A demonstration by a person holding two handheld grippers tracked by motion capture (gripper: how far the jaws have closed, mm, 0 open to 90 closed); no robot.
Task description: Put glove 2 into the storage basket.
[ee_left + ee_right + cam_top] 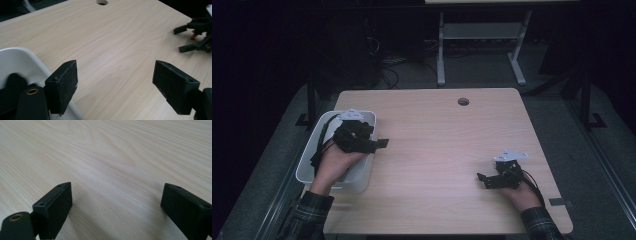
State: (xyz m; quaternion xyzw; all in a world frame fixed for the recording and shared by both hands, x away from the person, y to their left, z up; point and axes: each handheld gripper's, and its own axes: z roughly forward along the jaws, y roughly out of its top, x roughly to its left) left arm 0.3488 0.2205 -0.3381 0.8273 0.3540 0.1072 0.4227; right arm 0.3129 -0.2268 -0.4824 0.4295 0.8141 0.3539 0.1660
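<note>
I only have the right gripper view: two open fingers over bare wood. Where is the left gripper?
Observer: The left gripper is held over the right rim of a white bin at the table's left edge.
Operator: Is it holding anything?
Observer: No, its fingers stand wide apart with nothing between them.
Operator: Anything else on the table?
Observer: A round hole through the tabletop near its far edge.
</note>
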